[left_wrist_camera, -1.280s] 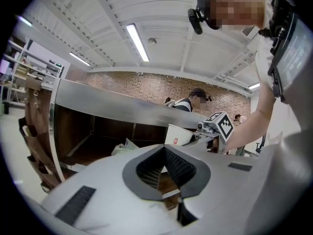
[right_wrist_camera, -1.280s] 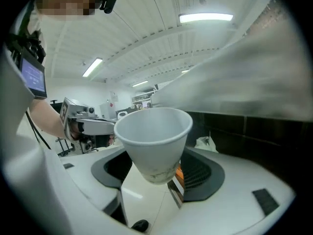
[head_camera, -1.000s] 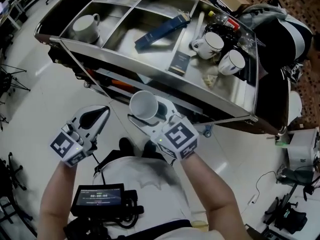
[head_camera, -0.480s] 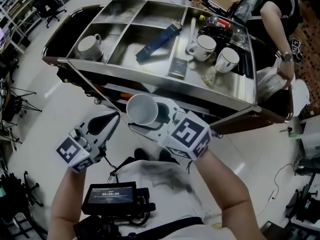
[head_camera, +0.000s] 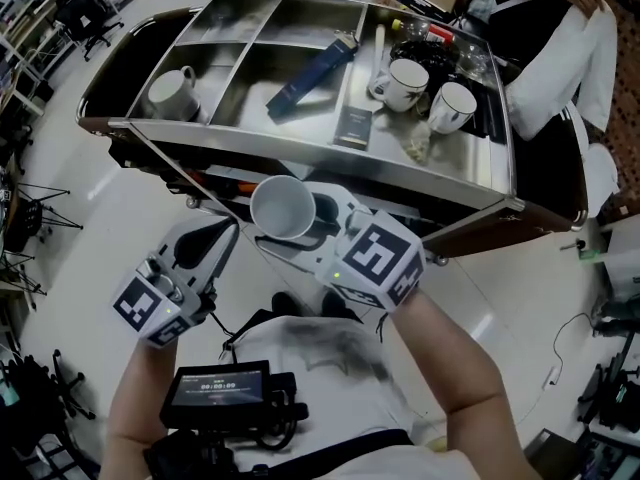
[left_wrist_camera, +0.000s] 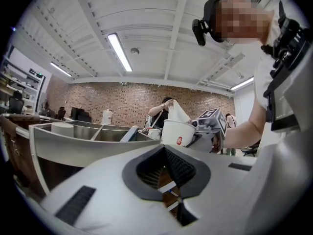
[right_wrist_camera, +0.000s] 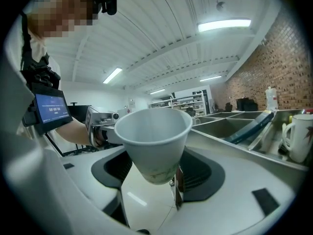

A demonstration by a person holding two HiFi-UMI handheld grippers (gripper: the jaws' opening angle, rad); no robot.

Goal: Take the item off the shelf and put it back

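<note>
My right gripper is shut on a white paper cup, held upright with its mouth up, over the floor just in front of the steel cart. In the right gripper view the cup sits between the two black pads, its lower part pinched. My left gripper hovers to the cup's left, a short way apart from it, shut with nothing between its pads. From the left gripper the cup shows ahead and slightly right.
The cart's top tray is split into compartments. They hold a white mug at the left, a blue box, a dark packet and two more mugs at the right. A person with a white cloth stands behind the cart.
The cup stays held in the right gripper, almost where it was. The view has shifted a little over the cart. The person behind it has lifted a white cloth.
</note>
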